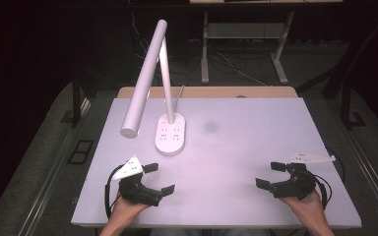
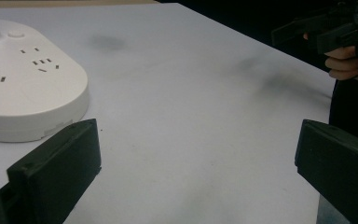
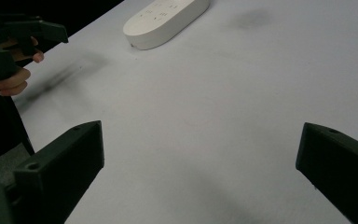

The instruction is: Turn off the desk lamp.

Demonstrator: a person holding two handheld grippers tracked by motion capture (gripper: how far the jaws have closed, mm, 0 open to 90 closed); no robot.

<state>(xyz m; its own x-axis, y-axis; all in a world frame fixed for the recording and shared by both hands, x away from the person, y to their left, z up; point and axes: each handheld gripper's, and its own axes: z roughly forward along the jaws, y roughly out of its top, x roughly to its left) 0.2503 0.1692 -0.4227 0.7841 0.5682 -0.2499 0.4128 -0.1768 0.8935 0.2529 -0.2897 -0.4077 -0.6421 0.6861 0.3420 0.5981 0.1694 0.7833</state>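
Note:
A white desk lamp stands at the back left of the white table (image 1: 236,147); its oval base (image 1: 170,133) carries socket holes, and its long tube head (image 1: 145,78) slants down toward the left. My left gripper (image 1: 158,178) rests near the front left edge, open and empty, with the lamp base (image 2: 25,88) just ahead of its left jaw. At the front right my right gripper (image 1: 270,174) is also open with nothing between its jaws. From it the lamp base (image 3: 165,18) lies far off, and the left gripper (image 3: 18,39) shows at the left edge.
A faint grey smudge (image 1: 210,127) marks the table behind the centre. A wooden board edge (image 1: 206,92) runs along the table's back. Behind it stand metal desk legs (image 1: 205,49) and cables on the carpet. The right gripper (image 2: 328,30) appears far off in the left gripper view.

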